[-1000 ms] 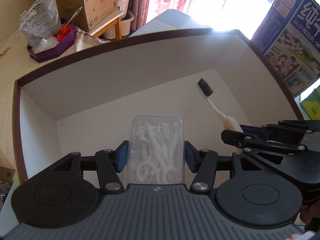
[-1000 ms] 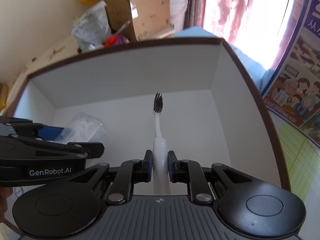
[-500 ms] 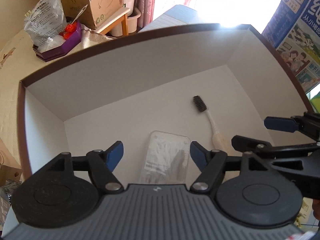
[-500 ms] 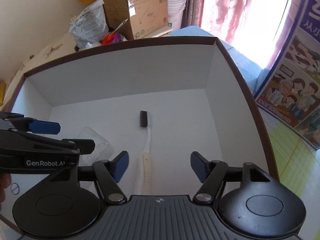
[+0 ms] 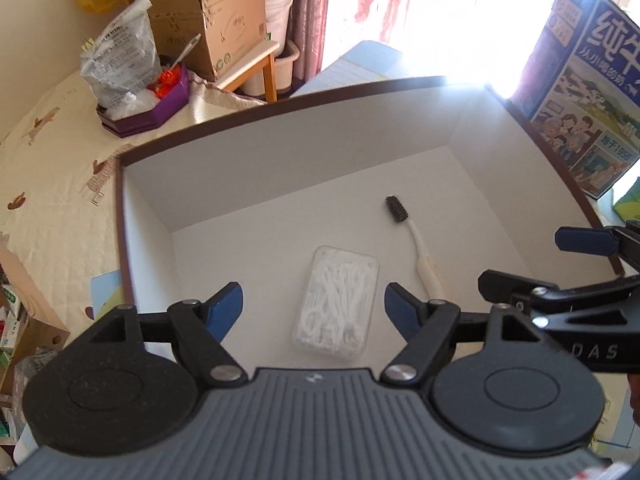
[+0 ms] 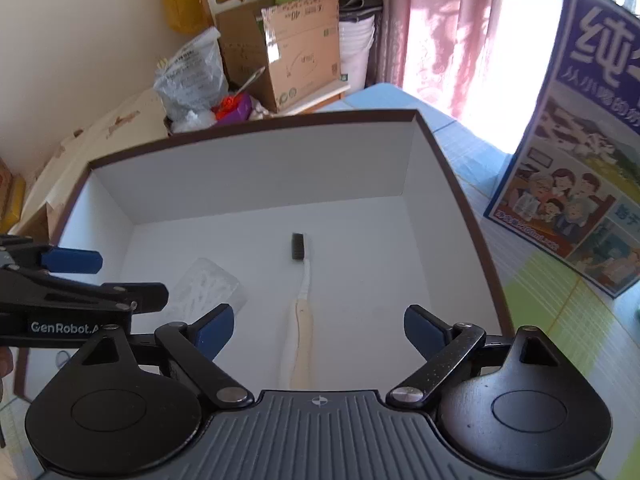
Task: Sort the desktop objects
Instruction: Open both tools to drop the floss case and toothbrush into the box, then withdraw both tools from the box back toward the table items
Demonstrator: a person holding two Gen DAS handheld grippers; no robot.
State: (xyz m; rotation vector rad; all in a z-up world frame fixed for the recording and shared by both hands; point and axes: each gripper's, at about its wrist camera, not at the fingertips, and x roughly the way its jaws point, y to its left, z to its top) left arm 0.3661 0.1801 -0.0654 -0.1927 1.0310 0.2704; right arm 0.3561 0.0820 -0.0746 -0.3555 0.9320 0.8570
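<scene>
A big box (image 5: 168, 184) with white walls inside and a dark brown rim sits on the table. Two things lie flat on the white floor of the box.

One is a clear plastic case of floss picks (image 5: 338, 300). It is a see-through rectangle with rounded corners, and it is full of little white picks all jumbled together. It lies near the middle of the box floor.

The other is a toothbrush (image 5: 418, 246). It has a dark, almost black brush head, a thin white neck and a cream handle. It lies just beside the case, not touching it, with the brush head pointing to the far wall of the box.

The left gripper (image 5: 314, 306) is above the near side of the box, over the case. Its blue fingers (image 5: 226, 308) are spread wide and hold nothing.

The right gripper (image 6: 318, 330) is above the near side of the box too, over the toothbrush handle (image 6: 300, 344). Its blue fingers (image 6: 422, 330) are also spread wide and hold nothing.

Behind the box is a brown cardboard carton (image 6: 296, 52), and to the right of the box stands a blue picture carton (image 6: 580, 152).
</scene>
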